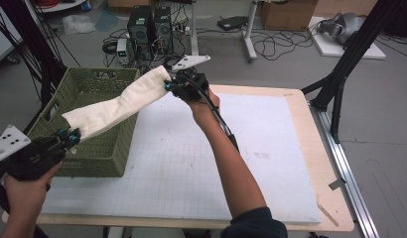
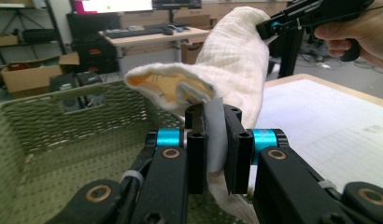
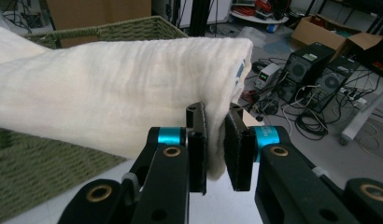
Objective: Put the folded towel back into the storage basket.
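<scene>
Left gripper [image 1: 67, 136]: jaws clamped on one end of a cream-white folded cloth [image 1: 117, 105], at the near corner of the olive-green woven plastic basket [image 1: 100, 148]. Right gripper [image 1: 172, 85]: jaws clamped on the cloth's opposite end, raised just beyond the basket's far right corner. The cloth is held off the surface, stretched between both grippers, crossing above the basket's right side. The basket stands on the white gridded table mat [image 1: 191, 163], at its left edge.
</scene>
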Demonstrator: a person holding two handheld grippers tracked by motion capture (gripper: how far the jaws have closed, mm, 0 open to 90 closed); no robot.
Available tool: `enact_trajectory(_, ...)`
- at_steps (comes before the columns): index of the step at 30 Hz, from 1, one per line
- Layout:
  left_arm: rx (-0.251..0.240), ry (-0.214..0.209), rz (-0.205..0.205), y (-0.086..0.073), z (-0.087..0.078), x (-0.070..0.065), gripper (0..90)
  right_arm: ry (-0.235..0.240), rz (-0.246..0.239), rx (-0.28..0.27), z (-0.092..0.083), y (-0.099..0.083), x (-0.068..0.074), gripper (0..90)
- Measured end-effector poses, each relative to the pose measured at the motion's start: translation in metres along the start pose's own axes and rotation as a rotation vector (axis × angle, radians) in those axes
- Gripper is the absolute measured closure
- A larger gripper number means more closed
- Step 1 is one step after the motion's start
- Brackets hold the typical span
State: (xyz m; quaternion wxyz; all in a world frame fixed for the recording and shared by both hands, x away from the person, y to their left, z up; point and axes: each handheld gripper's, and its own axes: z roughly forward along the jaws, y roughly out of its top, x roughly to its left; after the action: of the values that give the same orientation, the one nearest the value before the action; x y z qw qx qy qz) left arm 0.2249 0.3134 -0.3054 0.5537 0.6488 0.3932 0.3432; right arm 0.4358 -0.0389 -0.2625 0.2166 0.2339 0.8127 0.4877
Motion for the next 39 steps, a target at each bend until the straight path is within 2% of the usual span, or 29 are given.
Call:
enact_trajectory(7,-0.022,0.071,-0.015,-0.002,-0.014,0.015,81.2,0.012,-0.015,0.006,0.030,0.022,0.011,81.0)
enact_trajectory(11,-0.031,0.099,-0.027,-0.003,-0.019,0.024,81.2,0.020,-0.004,-0.002,0.044,0.030,0.016,81.0)
enact_trajectory(15,-0.026,0.126,-0.029,-0.005,-0.023,0.031,81.2,0.025,-0.021,0.002,0.059,0.038,0.021,81.0)
enact_trajectory(25,-0.014,0.176,-0.038,-0.012,-0.030,0.045,81.2,0.033,-0.021,0.012,0.092,0.047,0.032,81.0)
enact_trajectory(39,-0.009,0.220,-0.063,-0.021,-0.036,0.058,81.1,0.045,-0.012,0.016,0.126,0.058,0.043,81.0)
